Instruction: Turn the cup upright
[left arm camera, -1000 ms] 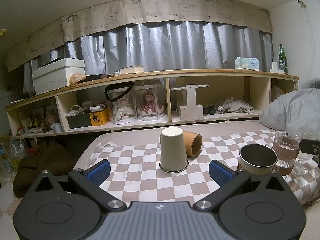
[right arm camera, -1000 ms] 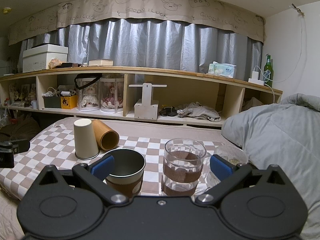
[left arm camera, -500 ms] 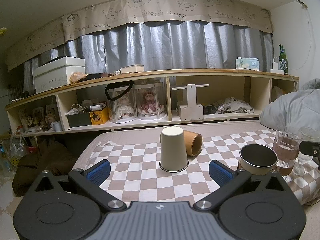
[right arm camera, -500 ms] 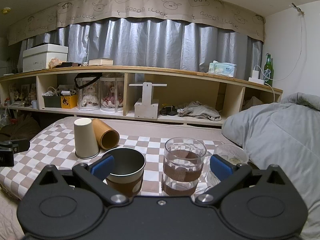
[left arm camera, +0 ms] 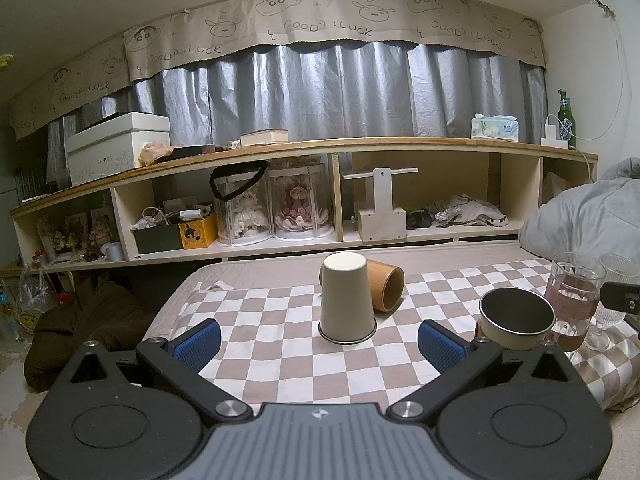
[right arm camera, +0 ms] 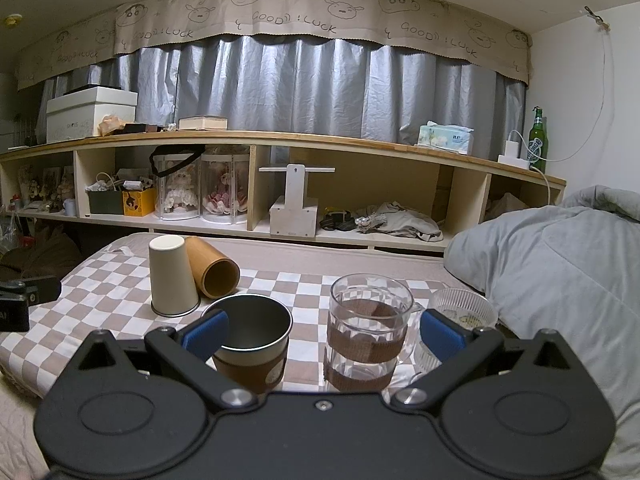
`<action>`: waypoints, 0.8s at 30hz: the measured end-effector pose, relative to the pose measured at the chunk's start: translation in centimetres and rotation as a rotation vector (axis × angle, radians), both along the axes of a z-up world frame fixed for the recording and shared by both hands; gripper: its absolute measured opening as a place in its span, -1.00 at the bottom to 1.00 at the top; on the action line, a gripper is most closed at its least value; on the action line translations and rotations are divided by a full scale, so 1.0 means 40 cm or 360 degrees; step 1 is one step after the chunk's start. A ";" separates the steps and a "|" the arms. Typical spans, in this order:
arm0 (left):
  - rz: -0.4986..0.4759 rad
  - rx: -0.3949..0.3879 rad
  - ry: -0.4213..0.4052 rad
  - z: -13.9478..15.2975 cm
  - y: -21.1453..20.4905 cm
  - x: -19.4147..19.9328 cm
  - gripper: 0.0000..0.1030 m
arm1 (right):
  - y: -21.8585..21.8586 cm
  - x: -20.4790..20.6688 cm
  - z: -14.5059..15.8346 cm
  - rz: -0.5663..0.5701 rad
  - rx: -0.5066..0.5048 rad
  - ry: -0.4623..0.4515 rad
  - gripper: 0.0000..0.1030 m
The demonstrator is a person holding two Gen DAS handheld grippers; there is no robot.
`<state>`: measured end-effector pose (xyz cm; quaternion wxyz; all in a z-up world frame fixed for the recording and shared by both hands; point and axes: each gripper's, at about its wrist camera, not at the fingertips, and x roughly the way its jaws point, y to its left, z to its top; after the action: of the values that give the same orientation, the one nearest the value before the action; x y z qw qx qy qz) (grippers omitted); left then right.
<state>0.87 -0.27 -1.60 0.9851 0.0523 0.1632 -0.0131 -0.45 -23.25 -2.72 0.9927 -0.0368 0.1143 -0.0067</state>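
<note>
Cream cup (left arm camera: 347, 300) stands upside down, rim flat on the checkered cloth, closed base up, metal-looking rim edge at the bottom. Dead centre in left wrist view; at 10 o'clock in right wrist view (right arm camera: 172, 280). Touches a brown tube at its 2 o'clock.

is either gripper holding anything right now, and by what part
Nothing is held: the left gripper and right gripper are both open, short of the upside-down cream cup.

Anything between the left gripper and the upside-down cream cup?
Nothing: in the left wrist view only bare checkered cloth lies between the open left gripper and the upside-down cream cup.
</note>
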 end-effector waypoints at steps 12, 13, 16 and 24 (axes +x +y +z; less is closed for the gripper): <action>-0.0013 0.0000 0.0015 -0.002 -0.005 -0.001 1.00 | -0.004 -0.001 -0.010 0.0001 0.0009 -0.0001 1.00; -0.0015 0.0000 0.0015 -0.004 -0.006 -0.002 1.00 | -0.005 -0.001 -0.010 0.0001 0.0008 -0.0001 1.00; -0.0026 0.0004 0.0017 -0.002 -0.009 -0.004 1.00 | 0.001 0.000 -0.026 0.0005 0.0015 -0.0003 1.00; -0.0058 -0.0064 -0.0005 0.021 0.008 0.025 1.00 | -0.004 0.003 -0.008 0.0042 0.0041 -0.0017 1.00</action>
<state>1.85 0.06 -0.76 0.9858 0.0355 0.1605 -0.0343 -0.32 -23.42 -3.05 0.9937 -0.0256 0.1085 0.0076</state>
